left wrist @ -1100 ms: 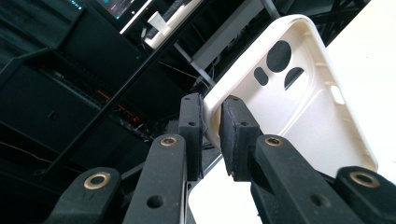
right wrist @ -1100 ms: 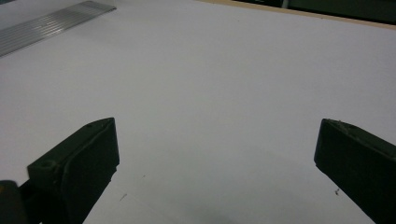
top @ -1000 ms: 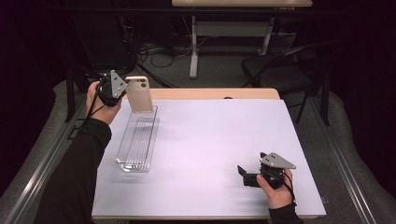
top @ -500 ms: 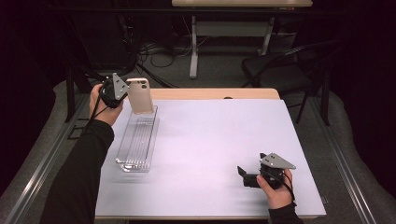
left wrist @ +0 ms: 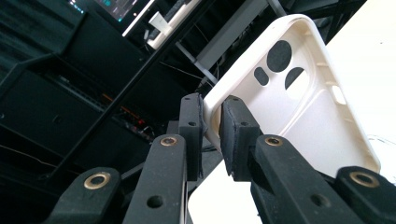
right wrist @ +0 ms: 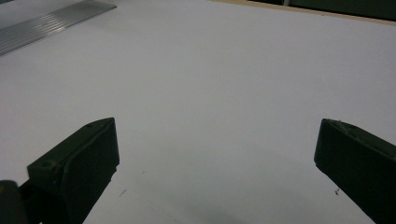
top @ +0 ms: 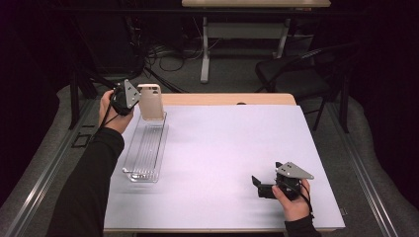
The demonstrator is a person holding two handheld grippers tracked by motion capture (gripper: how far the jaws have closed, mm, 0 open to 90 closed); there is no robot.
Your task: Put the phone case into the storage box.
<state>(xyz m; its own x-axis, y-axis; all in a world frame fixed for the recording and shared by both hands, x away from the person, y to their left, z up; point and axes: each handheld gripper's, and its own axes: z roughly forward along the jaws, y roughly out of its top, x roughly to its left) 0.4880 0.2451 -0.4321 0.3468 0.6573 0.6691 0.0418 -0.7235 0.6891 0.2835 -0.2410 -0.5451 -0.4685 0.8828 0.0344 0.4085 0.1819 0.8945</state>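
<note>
At the near right of the white table [top: 222, 163], the right gripper [top: 257, 185] is rested on the surface in the person's right hand [top: 292, 202], its jaws spread wide with nothing between them, apparently parked while the other hand works. In the right gripper view, only bare tabletop is seen between the two black jaws. Farther back on the left, a clear ribbed tray [top: 146, 153] is laid lengthwise on the table. At its far end, a cream phone case [top: 150, 101] is held upright just above the tray, seemingly to be set into it or lifted away. The case is clamped by its side edge in the left gripper [left wrist: 212, 126], jaws pinched onto the thin rim. The left hand [top: 111, 111] is raised beyond the table's left corner, with the dark-sleeved forearm stretched forward.
</note>
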